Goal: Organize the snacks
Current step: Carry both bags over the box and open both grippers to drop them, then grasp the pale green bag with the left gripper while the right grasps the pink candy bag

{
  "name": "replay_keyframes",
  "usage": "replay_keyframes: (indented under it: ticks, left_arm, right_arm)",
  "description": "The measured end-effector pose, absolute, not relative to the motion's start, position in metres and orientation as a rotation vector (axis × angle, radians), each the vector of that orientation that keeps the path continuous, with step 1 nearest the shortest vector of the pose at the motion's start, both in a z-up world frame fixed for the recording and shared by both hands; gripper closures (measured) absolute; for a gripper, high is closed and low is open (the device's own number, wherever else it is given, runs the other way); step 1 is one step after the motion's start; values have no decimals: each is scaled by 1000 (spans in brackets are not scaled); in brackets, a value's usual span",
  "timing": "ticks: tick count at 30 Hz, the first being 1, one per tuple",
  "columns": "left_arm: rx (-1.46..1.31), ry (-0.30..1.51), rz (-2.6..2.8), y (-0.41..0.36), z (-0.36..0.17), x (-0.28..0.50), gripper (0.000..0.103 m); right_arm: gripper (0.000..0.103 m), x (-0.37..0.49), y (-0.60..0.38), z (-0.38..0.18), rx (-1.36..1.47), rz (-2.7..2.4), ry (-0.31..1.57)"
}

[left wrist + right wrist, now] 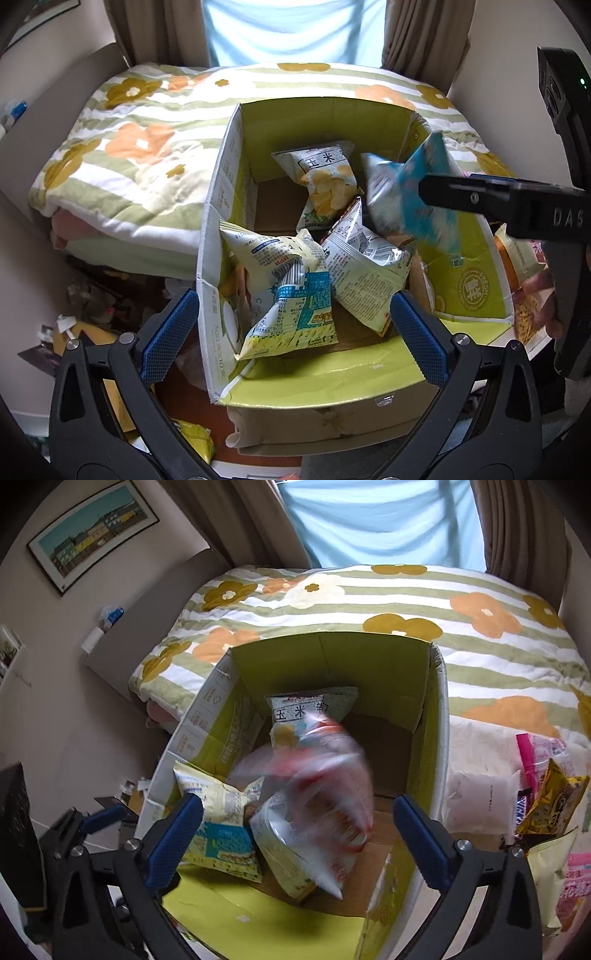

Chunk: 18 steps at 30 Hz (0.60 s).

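- Left wrist view: the left gripper (293, 332) hung over the near edge of the open cardboard box (221, 206), its blue pads spread wide with nothing between them.
- Inside the box lay a corn-chip bag (327, 184) at the back, a yellow-and-blue bag (284, 295) in front and a white printed bag (364, 269) beside it.
- A blurred blue-and-white bag (410, 192) was in the air above the box's right side, just beside the right gripper's black finger (480, 197).
- Right wrist view: the right gripper (297, 834) was spread open above the box (428, 738), gripping nothing.
- A blurred bag (325, 786) was between and beyond its pads, over the packets.
- More snacks (546, 801) lay on the floral quilt (461, 602) at the right.
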<state>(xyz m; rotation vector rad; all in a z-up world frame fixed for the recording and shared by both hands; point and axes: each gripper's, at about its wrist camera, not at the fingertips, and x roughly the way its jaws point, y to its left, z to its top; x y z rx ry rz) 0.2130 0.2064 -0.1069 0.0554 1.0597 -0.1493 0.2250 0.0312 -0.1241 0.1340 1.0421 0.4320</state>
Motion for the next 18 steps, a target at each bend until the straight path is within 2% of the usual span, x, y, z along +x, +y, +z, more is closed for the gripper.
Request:
replay_keyframes:
  ticks: [18]
  left_arm:
    - [83,1023,-231,171,-92,217,0]
  right_arm:
    - [1,195,2,-98,123,384,1011]
